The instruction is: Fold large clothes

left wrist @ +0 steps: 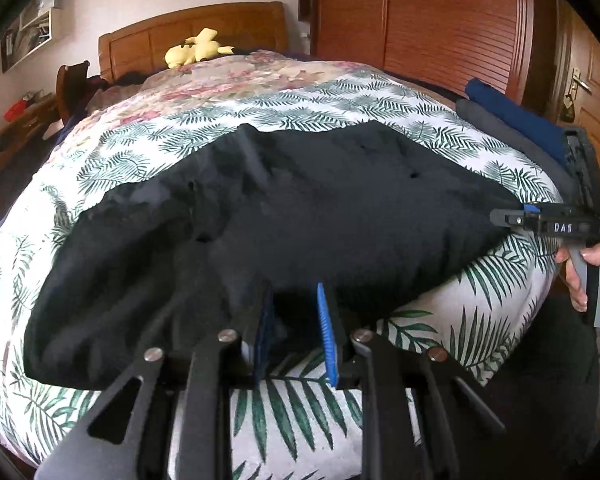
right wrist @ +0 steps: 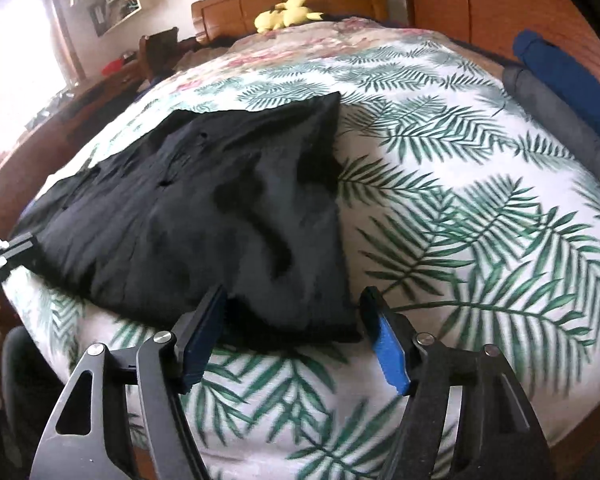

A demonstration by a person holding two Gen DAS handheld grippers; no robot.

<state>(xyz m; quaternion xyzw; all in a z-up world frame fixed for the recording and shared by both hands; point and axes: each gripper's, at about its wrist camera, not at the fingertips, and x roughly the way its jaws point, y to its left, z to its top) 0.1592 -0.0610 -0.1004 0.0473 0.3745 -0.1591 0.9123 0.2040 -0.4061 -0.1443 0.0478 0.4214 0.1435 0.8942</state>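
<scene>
Garment (right wrist: pixel 204 216), black and partly folded, lies on the bed (right wrist: pixel 460 208), long axis crosswise. Left tool (left wrist: pixel 296 332) is clamped on its near edge. Right tool (right wrist: pixel 296 320) stands apart, straddling the near right corner, pads not pressing; nearer that corner.

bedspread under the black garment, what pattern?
Green palm-leaf print on white bedspread, clearest in the right wrist view.
</scene>
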